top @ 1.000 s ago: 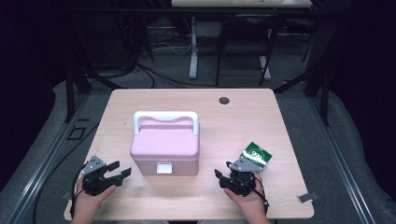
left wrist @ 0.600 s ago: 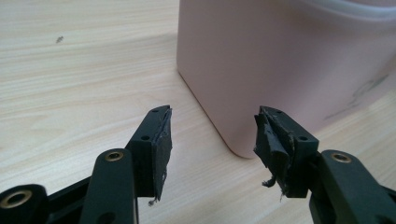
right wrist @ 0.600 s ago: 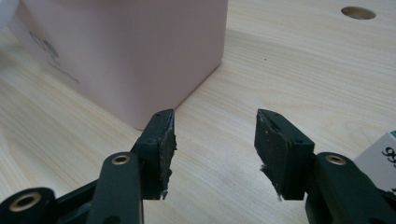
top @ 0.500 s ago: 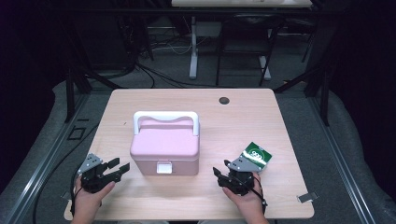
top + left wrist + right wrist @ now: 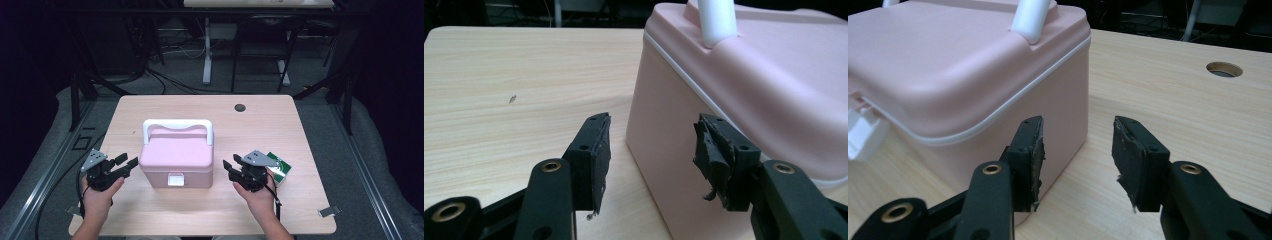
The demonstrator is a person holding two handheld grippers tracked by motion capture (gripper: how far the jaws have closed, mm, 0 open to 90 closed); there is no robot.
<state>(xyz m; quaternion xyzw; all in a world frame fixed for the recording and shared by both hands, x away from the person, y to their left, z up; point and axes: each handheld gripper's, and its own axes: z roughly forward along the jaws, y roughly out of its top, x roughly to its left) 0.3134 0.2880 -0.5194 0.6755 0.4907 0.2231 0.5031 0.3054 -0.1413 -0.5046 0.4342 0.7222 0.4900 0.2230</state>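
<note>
A pink lidded box (image 5: 176, 160) with a white handle (image 5: 177, 125) and a white front latch (image 5: 175, 179) stands shut on the wooden table (image 5: 210, 215). My left gripper (image 5: 129, 165) hovers just left of the box, with its jaws open. In the left gripper view the gripper (image 5: 651, 150) frames the box's near corner (image 5: 674, 125), which lies beyond the pads. My right gripper (image 5: 229, 167) hovers just right of the box. In the right gripper view its jaws (image 5: 1077, 150) have just been closing and stand open, with nothing between them. The box's side (image 5: 1063, 100) sits just past its left pad.
A green packet (image 5: 280, 169) lies on the table behind the right hand. A round cable hole (image 5: 240, 107) is near the table's far edge. A small metal clip (image 5: 327, 211) sits at the front right edge. Bare wood surrounds the box.
Both hands have lifted and shifted forward a little toward the box's sides. The right gripper's jaws are narrower than before. The box has not moved.
</note>
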